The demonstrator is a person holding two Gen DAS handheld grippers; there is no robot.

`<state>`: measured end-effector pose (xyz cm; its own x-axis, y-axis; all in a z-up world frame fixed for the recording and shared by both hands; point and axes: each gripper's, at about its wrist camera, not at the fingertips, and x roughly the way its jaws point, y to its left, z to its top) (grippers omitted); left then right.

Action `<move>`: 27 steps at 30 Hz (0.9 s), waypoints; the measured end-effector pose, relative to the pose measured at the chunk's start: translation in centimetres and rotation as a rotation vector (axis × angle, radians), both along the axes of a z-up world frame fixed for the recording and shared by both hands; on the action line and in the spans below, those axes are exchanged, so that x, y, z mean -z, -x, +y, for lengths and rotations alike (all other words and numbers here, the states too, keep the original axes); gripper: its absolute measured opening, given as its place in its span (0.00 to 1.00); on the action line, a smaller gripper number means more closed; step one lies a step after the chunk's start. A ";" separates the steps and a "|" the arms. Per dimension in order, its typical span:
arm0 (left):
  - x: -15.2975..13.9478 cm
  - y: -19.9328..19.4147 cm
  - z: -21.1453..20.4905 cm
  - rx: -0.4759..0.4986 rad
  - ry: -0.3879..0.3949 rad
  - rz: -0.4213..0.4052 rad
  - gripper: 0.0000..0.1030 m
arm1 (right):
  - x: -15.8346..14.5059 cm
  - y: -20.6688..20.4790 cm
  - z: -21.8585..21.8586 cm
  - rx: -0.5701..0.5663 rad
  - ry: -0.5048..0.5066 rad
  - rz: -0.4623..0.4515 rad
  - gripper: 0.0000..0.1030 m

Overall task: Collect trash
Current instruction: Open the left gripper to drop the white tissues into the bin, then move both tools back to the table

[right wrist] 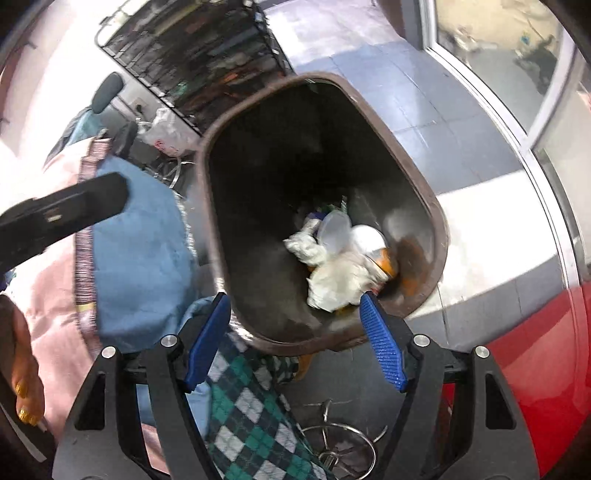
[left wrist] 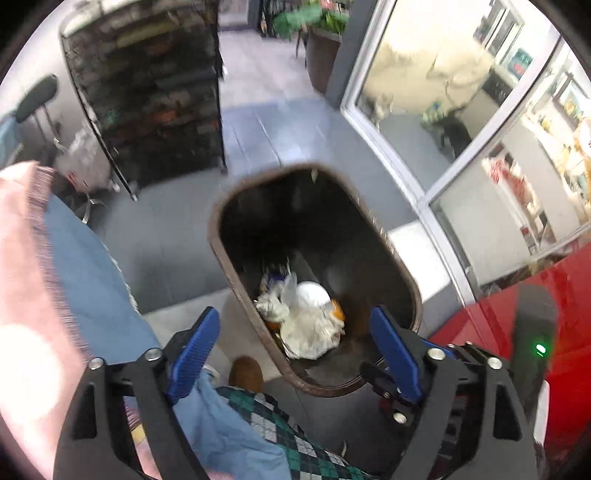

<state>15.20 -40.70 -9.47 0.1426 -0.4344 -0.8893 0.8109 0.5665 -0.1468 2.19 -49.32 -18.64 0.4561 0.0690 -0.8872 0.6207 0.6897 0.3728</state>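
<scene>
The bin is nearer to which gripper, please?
Right, probably. The right gripper hangs open over the bin's near rim, which looms large in its view. The left gripper hangs open slightly further back, the bin looking smaller.

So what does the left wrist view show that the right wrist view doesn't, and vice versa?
Only the left wrist view: a potted plant at the far end of the floor. Only the right wrist view: a chrome wire stand on the floor below the gripper, and a hand. Both: the brown trash bin holding crumpled paper and a white lid, and open blue-padded jaws.
</scene>
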 end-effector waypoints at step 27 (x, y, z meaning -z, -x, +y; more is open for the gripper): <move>-6.6 0.1 36.5 -0.715 0.157 -0.215 0.89 | -15.1 -14.9 24.6 -0.808 0.220 -0.351 0.76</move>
